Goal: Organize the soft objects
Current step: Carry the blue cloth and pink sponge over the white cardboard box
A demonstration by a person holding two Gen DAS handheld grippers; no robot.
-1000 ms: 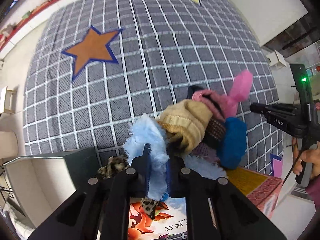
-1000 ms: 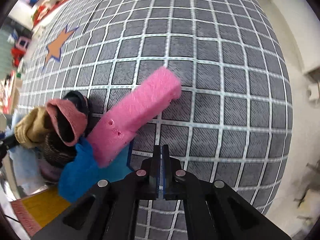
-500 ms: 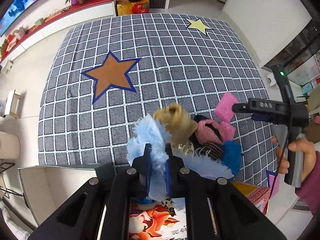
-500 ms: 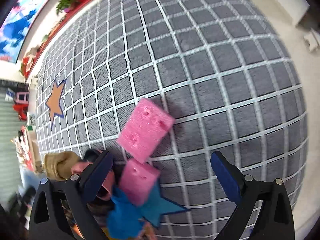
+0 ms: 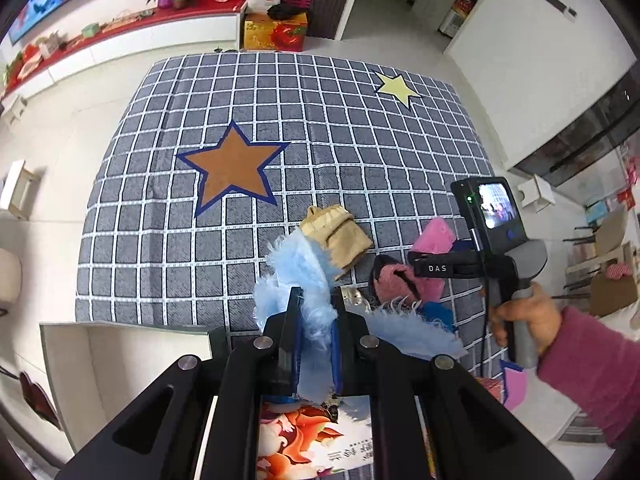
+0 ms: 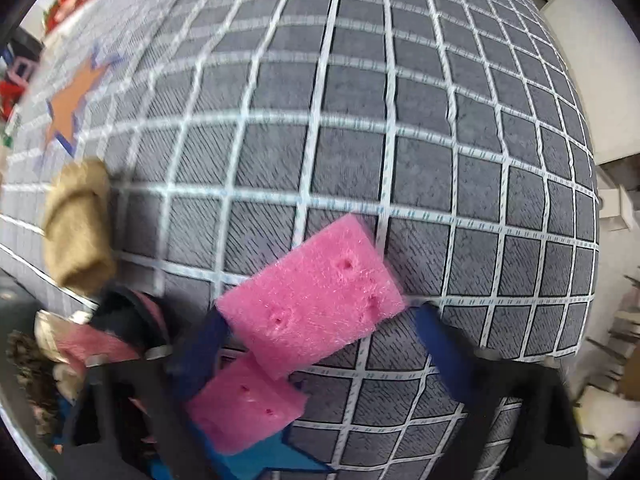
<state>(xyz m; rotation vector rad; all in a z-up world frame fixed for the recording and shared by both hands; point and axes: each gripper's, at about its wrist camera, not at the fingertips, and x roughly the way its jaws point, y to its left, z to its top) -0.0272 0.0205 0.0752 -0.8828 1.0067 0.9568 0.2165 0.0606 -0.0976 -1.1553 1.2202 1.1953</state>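
**Two grippers working a heap of soft things on a checked rug**

One large grey rug (image 5: 320, 152) with a white grid is lying across the pale floor, carrying an orange star (image 5: 234, 172) outlined in blue and a smaller yellow star (image 5: 396, 86) near its far corner. At its near edge an open white box (image 5: 100, 364) is sitting on the floor; what little of its inside is showing is bare. Beside the box, under the left gripper, a picture book (image 5: 316, 448) with a fox on its cover is lying flat.

The left gripper (image 5: 314, 320) is clenching a fluffy light-blue cloth (image 5: 300, 276), which is hanging above the rug and trailing to the right. Just past it a tan knitted hat (image 5: 338, 236) is lying on the rug, with a pink knitted hat (image 5: 404, 284) near it.

The right gripper (image 6: 320, 344), held by a hand (image 5: 520, 316) in a pink sleeve (image 5: 592, 372), is pointing down with its jaws apart; they have just been closing. A pink sponge block (image 6: 316, 300) is lying between them, not yet pressed. A second pink sponge block (image 6: 244, 408) is resting just beside it, partly over a blue star (image 6: 264, 460) on the rug.
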